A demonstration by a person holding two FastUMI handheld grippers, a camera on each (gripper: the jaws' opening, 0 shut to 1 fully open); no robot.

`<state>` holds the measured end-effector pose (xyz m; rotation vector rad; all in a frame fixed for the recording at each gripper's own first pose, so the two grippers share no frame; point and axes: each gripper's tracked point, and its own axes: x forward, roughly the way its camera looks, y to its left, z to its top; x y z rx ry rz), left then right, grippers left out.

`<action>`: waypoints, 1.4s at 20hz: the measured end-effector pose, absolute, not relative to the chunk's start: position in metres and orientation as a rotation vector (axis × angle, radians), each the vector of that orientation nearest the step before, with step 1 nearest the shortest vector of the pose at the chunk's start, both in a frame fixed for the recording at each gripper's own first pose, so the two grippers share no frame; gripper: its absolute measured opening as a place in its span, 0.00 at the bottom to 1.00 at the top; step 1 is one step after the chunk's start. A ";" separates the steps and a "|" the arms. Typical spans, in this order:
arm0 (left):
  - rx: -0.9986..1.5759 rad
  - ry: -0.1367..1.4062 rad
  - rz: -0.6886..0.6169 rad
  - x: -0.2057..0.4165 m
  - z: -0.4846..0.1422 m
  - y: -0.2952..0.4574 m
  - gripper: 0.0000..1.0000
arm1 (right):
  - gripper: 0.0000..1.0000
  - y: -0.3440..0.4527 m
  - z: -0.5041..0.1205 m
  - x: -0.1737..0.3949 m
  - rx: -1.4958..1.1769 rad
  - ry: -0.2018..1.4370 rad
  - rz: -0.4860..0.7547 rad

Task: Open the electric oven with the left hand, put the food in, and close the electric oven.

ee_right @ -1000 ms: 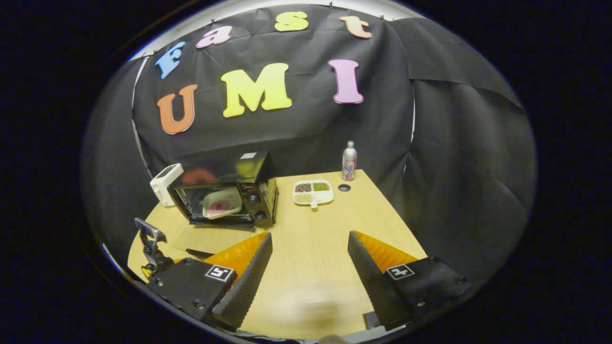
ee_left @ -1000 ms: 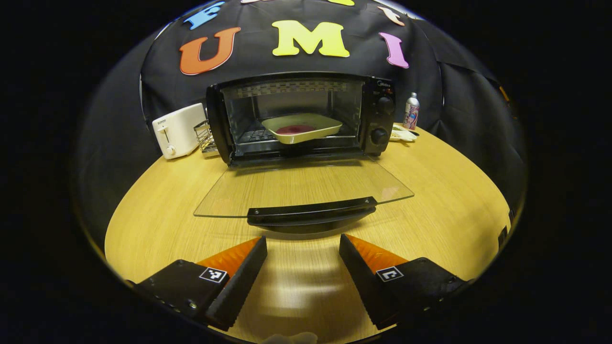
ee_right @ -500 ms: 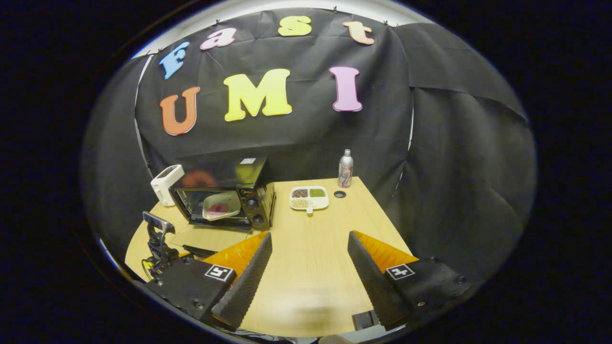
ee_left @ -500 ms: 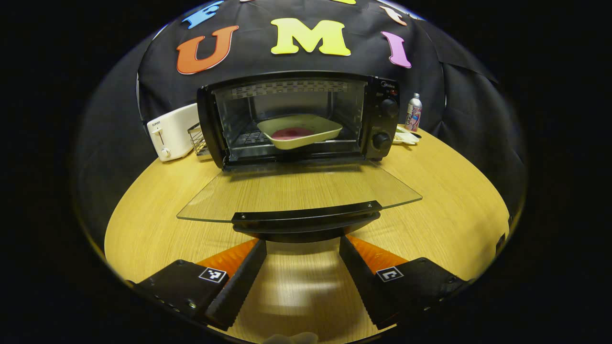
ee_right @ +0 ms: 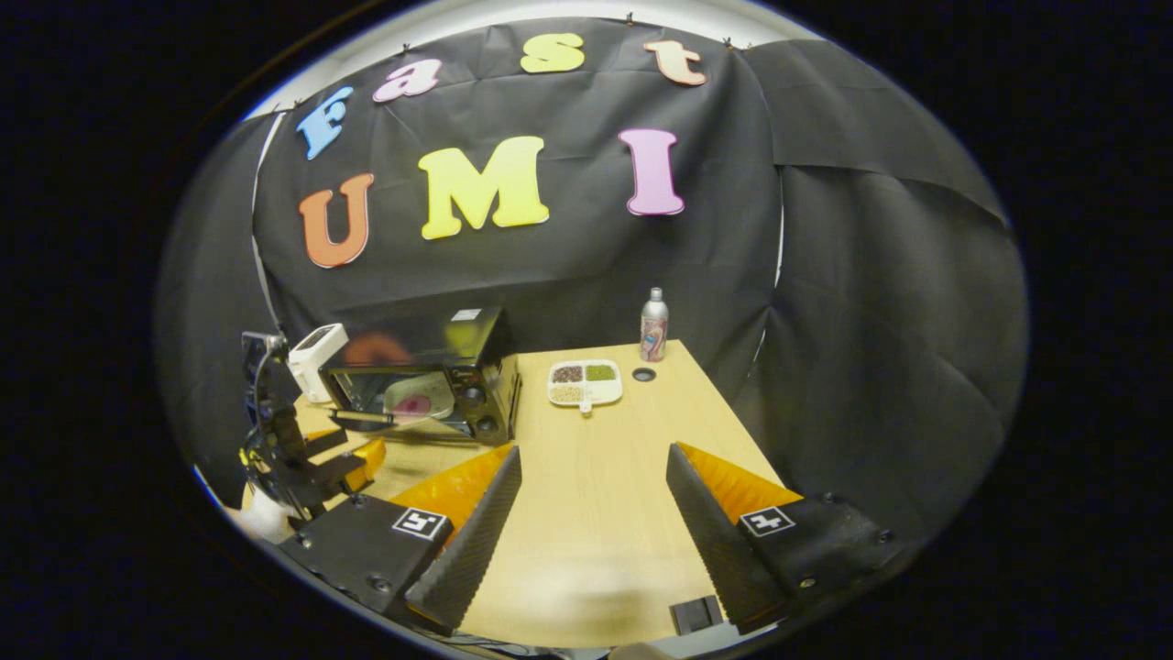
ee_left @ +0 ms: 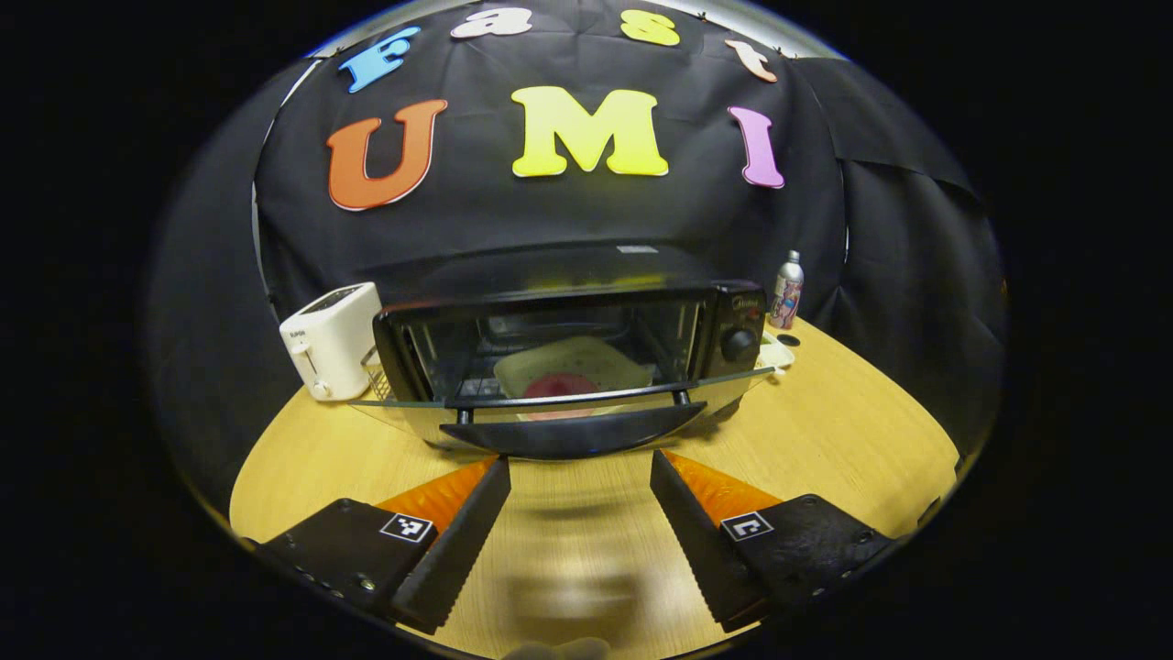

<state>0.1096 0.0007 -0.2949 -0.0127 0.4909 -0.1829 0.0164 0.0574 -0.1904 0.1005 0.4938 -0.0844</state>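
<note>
booth: black cloth wall hanging behind a wooden table (ee_left: 825, 440). item, electric oven (ee_left: 568, 312): standing toward the table's back left, its glass door (ee_left: 559, 401) now tilting up at roughly half-closed, where a second ago it was lying flat and fully open; handle (ee_left: 573, 438) riding at the door's leading edge. item, food: a pale dish (ee_left: 573, 367) with a red centre, sitting inside the oven on the rack, showing through the rising glass. meaning for the task: opening and loading are looking finished, and closing is under way but not complete. item, left gripper (ee_left: 579, 513): fingers standing apart, clamping nothing, sitting just below the handle and probably lifting the door from underneath; contact itself is not resolving in the left gripper view. item, right gripper (ee_right: 594, 513): fingers apart, empty, idling over the table's front edge, well apart from the oven (ee_right: 422, 376). surroundings: white toaster (ee_left: 330, 339) at the back left edge beside the oven; spray can (ee_left: 785, 291) at the back right corner; divided snack tray (ee_right: 585, 383) just right of the oven. obstructions: nothing is lying in the door's arc.
</note>
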 end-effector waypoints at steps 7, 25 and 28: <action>0.004 0.496 -0.176 0.099 -0.296 0.005 0.97 | 0.96 0.061 -0.182 0.018 0.113 0.473 -0.072; -0.010 0.033 -0.087 -0.014 -0.026 0.080 0.96 | 1.00 0.088 -0.050 -0.034 0.121 0.127 -0.013; -0.005 0.027 -0.052 -0.034 -0.007 0.088 0.96 | 0.96 0.080 -0.037 -0.044 0.130 0.085 -0.013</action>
